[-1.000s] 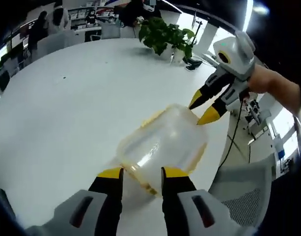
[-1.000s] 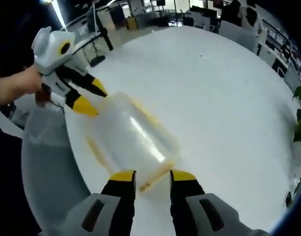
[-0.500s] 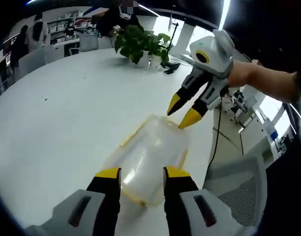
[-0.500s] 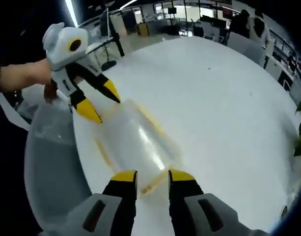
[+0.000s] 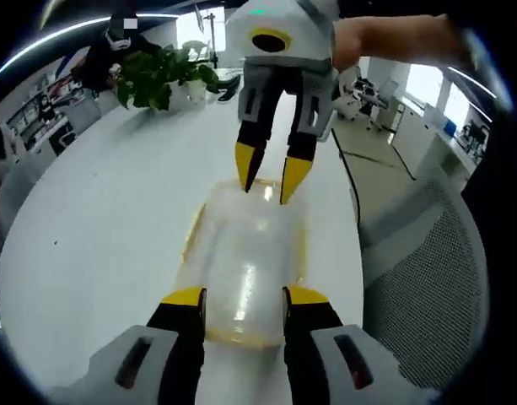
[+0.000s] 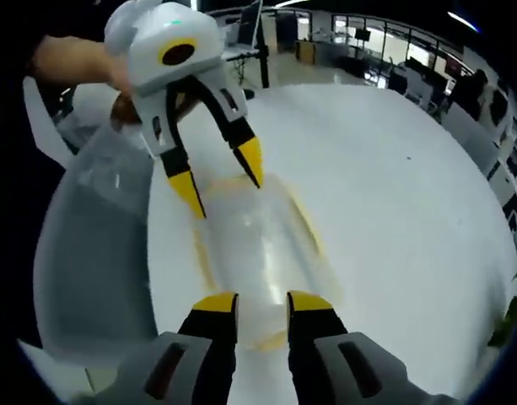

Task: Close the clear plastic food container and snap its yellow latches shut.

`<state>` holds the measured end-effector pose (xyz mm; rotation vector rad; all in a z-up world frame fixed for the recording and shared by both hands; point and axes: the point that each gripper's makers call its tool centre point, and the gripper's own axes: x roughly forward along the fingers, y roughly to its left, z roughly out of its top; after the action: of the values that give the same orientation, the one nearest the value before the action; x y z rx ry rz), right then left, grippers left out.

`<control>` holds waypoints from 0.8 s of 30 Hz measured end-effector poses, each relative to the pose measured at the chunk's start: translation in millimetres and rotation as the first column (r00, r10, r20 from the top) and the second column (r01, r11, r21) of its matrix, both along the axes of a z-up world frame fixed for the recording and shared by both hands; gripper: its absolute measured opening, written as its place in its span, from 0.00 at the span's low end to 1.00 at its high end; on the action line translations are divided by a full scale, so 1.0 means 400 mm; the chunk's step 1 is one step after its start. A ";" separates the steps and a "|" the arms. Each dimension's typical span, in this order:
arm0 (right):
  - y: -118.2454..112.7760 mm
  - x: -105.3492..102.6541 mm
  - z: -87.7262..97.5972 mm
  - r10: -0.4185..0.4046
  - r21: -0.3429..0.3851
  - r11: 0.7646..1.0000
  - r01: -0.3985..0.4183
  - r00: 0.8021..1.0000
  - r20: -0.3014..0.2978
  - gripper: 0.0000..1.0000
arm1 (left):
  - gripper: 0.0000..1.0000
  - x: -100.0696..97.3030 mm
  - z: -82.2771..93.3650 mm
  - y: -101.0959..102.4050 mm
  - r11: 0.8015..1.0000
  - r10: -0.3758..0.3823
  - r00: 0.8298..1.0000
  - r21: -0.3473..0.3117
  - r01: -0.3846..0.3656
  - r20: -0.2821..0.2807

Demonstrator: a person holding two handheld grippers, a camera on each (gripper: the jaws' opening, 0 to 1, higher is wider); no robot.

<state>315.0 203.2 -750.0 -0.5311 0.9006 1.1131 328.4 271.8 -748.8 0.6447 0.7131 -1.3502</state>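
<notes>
Container: clear plastic food container (image 5: 245, 261) on white tabletop (image 5: 98, 219) — lid on.
Left tool (image 5: 241, 297): jaws apart, at one end.
Right tool (image 6: 250, 299): jaws apart — opposite end.

The food container (image 5: 245, 270) is clear, glossy plastic with a bright streak of glare and a translucent yellow rim. The surface (image 5: 98, 228) looks smooth, white and faintly glossy. The chair (image 5: 418, 278) back is grey mesh cloth.

Both views face each other closely across the shared container (image 5: 245, 266) (image 6: 254, 249) on the table (image 5: 89, 236)
</notes>
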 end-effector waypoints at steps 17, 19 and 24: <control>0.040 0.039 0.001 0.004 0.029 1.000 -0.004 1.000 0.013 0.21 | 0.34 0.001 -0.005 -0.037 1.000 0.001 1.000 -0.024 -0.001 -0.017; 0.047 0.043 0.002 0.003 0.033 0.999 -0.004 1.000 0.012 0.21 | 0.34 0.003 -0.005 -0.042 1.000 -0.002 1.000 -0.024 0.002 -0.015; 0.066 0.053 0.002 0.014 0.032 0.999 -0.015 1.000 0.018 0.21 | 0.34 0.001 -0.005 -0.052 1.000 -0.011 1.000 -0.027 0.011 -0.017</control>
<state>336.2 229.6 -749.3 -0.5210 0.8635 1.1325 328.6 250.9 -750.9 0.6167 0.7053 -1.3746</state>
